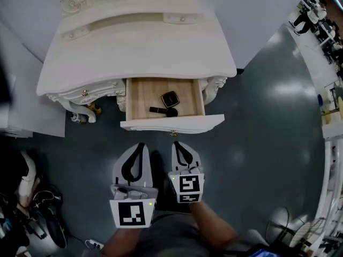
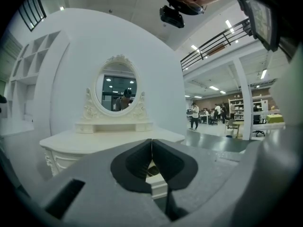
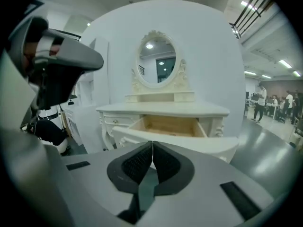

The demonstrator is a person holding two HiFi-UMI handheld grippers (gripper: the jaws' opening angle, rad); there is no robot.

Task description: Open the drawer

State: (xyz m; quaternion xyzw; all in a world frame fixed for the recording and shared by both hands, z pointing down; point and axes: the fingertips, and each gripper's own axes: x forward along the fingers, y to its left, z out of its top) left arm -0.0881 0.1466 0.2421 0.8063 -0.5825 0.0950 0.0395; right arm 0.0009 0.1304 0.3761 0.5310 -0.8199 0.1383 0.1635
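Note:
The wooden drawer [image 1: 199, 98] of the white dressing table [image 1: 134, 47] stands pulled out, its white front [image 1: 171, 123] towards me with a small knob [image 1: 173, 133] below it. Inside lie a dark square compact [image 1: 171, 99] and a black brush-like item [image 1: 163, 111]. My right gripper [image 1: 178, 144] is shut and empty, hanging just short of the drawer front. My left gripper [image 1: 140, 146] is beside it, also shut with nothing in it. In the right gripper view the open drawer [image 3: 168, 125] shows beyond the closed jaws of my right gripper [image 3: 152, 143]. The left gripper [image 2: 151, 141] shows its jaws pressed together.
The dressing table carries an oval mirror [image 3: 158, 63] on a low shelf. A smaller shut drawer with a knob [image 1: 84, 92] sits left of the open one. Bags and gear [image 1: 32, 208] lie on the dark floor at the left. People stand far off [image 2: 194, 116] in the hall.

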